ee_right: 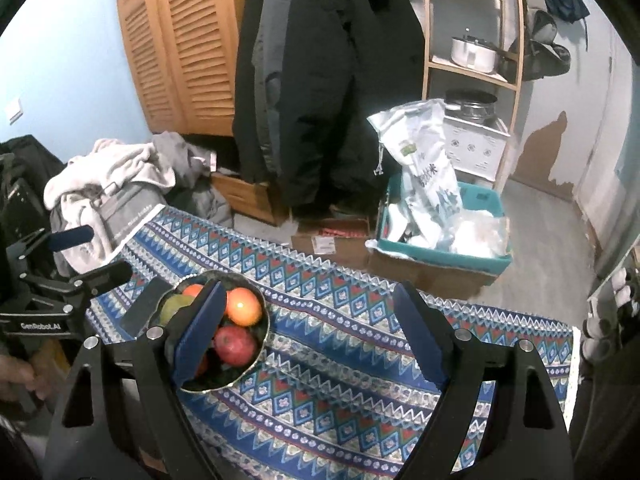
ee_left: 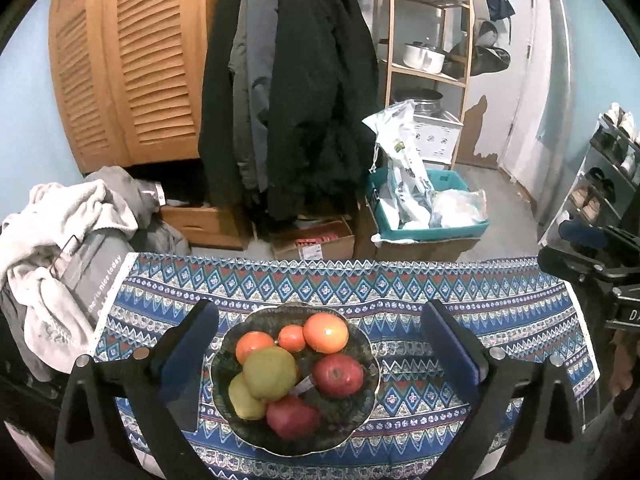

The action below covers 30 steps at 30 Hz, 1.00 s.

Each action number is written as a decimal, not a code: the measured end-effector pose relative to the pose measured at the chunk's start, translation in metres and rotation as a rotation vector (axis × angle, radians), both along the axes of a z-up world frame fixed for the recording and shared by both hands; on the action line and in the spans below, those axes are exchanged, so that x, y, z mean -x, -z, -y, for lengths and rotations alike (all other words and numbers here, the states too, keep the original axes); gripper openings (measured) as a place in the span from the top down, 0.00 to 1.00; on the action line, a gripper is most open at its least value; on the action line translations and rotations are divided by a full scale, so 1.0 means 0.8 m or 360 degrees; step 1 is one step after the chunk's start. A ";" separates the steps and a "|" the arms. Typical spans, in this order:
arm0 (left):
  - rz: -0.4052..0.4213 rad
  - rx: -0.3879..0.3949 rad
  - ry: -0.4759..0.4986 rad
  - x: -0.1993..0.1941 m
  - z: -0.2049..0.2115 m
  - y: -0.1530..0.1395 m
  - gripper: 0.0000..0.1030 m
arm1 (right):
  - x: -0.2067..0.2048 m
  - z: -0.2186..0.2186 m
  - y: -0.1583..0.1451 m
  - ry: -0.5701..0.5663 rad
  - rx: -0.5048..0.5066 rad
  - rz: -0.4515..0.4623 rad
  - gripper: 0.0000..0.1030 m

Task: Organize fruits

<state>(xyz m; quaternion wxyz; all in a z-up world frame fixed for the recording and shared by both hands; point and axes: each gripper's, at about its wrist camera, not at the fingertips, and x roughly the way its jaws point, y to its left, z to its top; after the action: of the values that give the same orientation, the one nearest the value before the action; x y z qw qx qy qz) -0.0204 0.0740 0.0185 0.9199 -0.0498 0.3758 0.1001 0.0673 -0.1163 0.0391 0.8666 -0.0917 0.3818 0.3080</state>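
A dark scalloped bowl (ee_left: 362, 408) stands on the patterned tablecloth (ee_left: 400, 284). It holds several fruits: oranges (ee_left: 326, 333), red apples (ee_left: 339, 374) and green pears (ee_left: 270, 373). My left gripper (ee_left: 320, 344) is open and empty, its two blue-padded fingers spread on either side of the bowl, above it. In the right wrist view the bowl (ee_right: 264, 312) is at the left, partly hidden by the left finger. My right gripper (ee_right: 310, 328) is open and empty over the cloth (ee_right: 340, 344), to the right of the bowl. The left gripper also shows there (ee_right: 92, 256).
A dark flat object (ee_right: 142, 306) lies on the cloth left of the bowl. Behind the table are hanging dark coats (ee_left: 288, 92), a pile of clothes (ee_left: 64, 248), cardboard boxes (ee_left: 316, 240), a teal bin with bags (ee_left: 432, 204) and a wooden shelf (ee_left: 428, 40).
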 end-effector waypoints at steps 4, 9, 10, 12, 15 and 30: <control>-0.0009 -0.0016 0.0016 -0.001 0.006 -0.001 0.01 | 0.000 0.006 0.004 0.0011 -0.0001 -0.0014 0.18; -0.0032 -0.0043 0.0023 -0.005 0.013 0.000 0.01 | -0.001 0.012 0.007 0.0016 0.0001 -0.0028 0.18; -0.0037 -0.0044 0.0025 -0.006 0.014 0.000 0.01 | -0.001 0.014 0.007 0.0017 0.0001 -0.0029 0.18; -0.0048 -0.0046 0.0022 -0.007 0.015 0.002 0.01 | -0.001 0.015 0.007 0.0018 0.0003 -0.0032 0.18; -0.0063 -0.0048 0.0014 -0.008 0.016 0.004 0.01 | -0.001 0.016 0.007 0.0018 0.0003 -0.0031 0.18; -0.0121 -0.0021 0.0015 -0.010 0.017 0.012 0.01 | 0.001 0.021 0.009 0.0018 0.0007 -0.0035 0.18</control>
<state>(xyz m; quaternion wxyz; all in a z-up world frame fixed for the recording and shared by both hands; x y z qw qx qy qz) -0.0121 0.0604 0.0093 0.9057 -0.0381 0.4101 0.1000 0.0669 -0.1332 0.0318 0.8639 -0.0882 0.3924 0.3031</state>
